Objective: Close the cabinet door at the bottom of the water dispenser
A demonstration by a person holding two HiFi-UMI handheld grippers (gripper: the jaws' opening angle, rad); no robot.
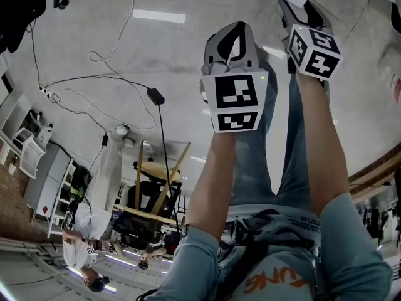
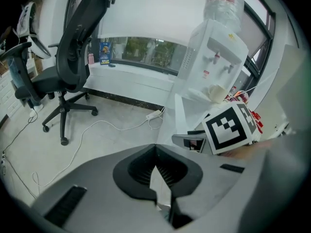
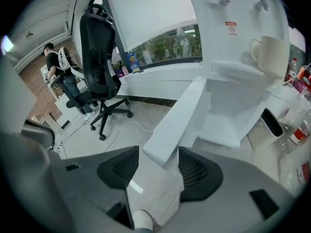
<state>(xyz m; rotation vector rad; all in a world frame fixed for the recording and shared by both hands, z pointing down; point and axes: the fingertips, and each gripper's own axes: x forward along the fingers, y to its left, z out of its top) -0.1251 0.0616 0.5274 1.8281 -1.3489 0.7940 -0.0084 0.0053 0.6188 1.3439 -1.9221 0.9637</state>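
Note:
The white water dispenser (image 3: 233, 33) stands ahead in the right gripper view, a cream mug (image 3: 269, 55) on its tray. Its bottom cabinet door (image 3: 180, 115) hangs open, swung out toward me. My right gripper (image 3: 158, 152) is open, and the door's free edge lies between the jaw tips without the pads pressing on it. In the left gripper view the dispenser (image 2: 216, 57) and open door (image 2: 176, 115) show at the right. My left gripper (image 2: 155, 147) is shut on nothing, beside the right gripper's marker cube (image 2: 228, 127). The head view shows both grippers, left (image 1: 235, 42) and right (image 1: 301, 14).
A black office chair (image 3: 97, 52) stands left of the dispenser, with a white cable and power strip (image 2: 154, 114) on the floor. A person (image 3: 58, 62) sits far back left. A black bin (image 3: 272, 123) and bottles (image 3: 299, 125) are at the right.

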